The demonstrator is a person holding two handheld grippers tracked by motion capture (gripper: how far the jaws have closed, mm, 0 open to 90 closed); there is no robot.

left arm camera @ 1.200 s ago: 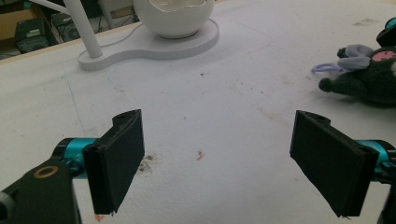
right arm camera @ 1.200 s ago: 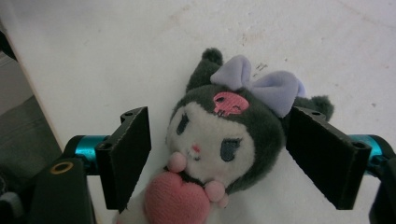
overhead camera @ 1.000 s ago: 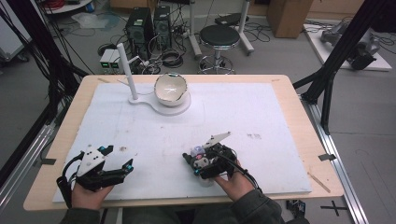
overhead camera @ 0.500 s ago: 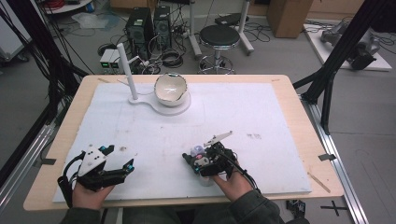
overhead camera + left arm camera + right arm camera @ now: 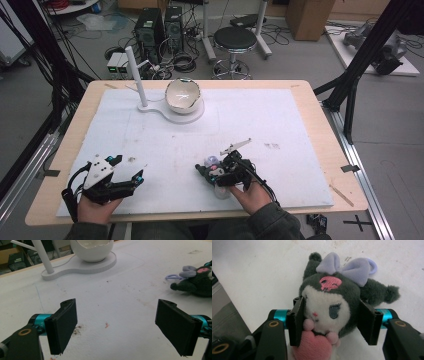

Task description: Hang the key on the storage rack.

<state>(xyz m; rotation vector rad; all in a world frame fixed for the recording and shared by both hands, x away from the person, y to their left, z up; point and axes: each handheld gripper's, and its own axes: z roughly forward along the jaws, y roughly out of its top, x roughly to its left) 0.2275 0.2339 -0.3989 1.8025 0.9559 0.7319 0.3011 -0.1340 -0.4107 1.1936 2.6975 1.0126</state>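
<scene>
- White padded table cover point(image 5: 280, 125) spans my work surface; the plush toy point(image 5: 329, 305) lies on it near the front edge, right of centre.
- My right gripper point(image 5: 332, 320) has just been closing; both pads press the toy's head.
- Toy: dark grey, white face, lilac bow, pink skull mark, pink heart.
- My left gripper point(image 5: 120, 327) stands wide apart, holding nothing, well to the toy's left.

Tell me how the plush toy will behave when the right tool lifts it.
The plush toy looks soft: the right tool has just been closing on its head, and the fabric bulges around the pads, so it will likely squash rather than slip. It probably weighs little. Its arms and pink heart may dangle.
</scene>
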